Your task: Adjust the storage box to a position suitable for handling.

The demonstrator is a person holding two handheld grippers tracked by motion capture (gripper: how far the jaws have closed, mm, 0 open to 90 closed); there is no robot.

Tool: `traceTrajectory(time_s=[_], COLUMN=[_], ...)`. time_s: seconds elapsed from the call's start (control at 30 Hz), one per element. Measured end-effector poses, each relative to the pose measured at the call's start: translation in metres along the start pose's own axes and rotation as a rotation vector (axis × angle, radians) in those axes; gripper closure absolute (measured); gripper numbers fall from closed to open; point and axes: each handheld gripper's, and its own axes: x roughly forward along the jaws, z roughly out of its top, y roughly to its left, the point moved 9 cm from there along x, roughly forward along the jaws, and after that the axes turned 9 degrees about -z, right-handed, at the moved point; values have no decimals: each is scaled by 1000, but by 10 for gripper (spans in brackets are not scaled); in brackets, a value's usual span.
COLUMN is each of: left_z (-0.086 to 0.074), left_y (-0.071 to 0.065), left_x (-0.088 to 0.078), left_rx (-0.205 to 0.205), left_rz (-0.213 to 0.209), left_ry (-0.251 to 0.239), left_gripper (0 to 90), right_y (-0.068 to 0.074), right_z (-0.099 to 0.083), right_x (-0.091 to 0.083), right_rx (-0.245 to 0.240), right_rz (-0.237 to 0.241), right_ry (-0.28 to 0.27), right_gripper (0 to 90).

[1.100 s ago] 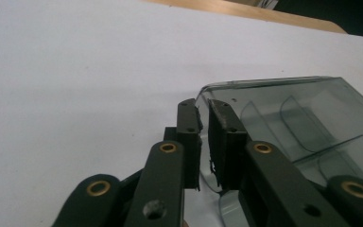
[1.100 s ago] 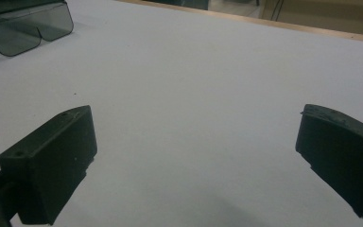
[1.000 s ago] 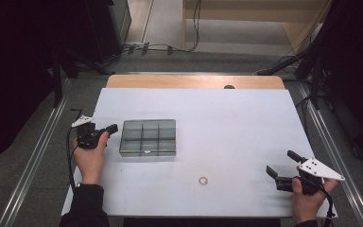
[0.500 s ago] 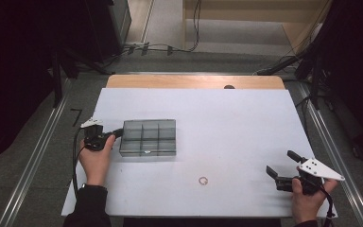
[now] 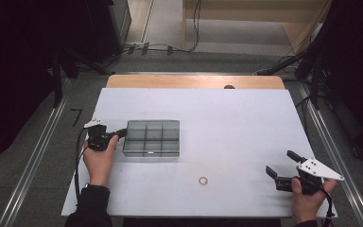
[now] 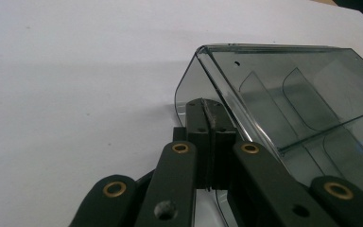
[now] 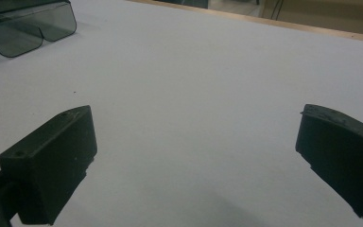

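Note:
A smoky clear plastic box (image 5: 152,138) with several compartments lies on the white table (image 5: 227,127), left of the middle. My left gripper (image 5: 121,133) is shut, its tips against the box's left wall. In the left gripper view the jaws (image 6: 207,108) meet flat together at the rounded corner of the box (image 6: 293,99); nothing shows between them. My right gripper (image 5: 280,161) rests at the table's near right, jaws wide open over bare tabletop (image 7: 196,151). The far-off box (image 7: 26,23) appears at the top left of the right gripper view.
A small ring (image 5: 203,180) lies on the table near the front edge, between the two hands. A wooden strip (image 5: 194,81) runs along the table's far edge. Cables (image 5: 165,47) trail over the floor beyond it.
The left hand has slid right, bringing its shut gripper from a short way off up to the box's left wall. The right hand has not moved.

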Motion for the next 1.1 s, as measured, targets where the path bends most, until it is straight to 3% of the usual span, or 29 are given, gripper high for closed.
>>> traceTrajectory(time_s=[0.37,0.73,1.1], left_z=[0,-3,-9], left_y=[-15,-39,-59], left_x=[8,22,34], left_rx=[15,57,65], left_rz=[-39,-86,-136], left_ry=[3,35,54], left_gripper=[893,893,893], right_y=[1,1,1], right_z=[0,0,0], right_x=[0,1,0], right_rx=[1,-5,-3], right_rz=[4,7,9], right_ry=[2,1,6], right_gripper=[0,0,0])
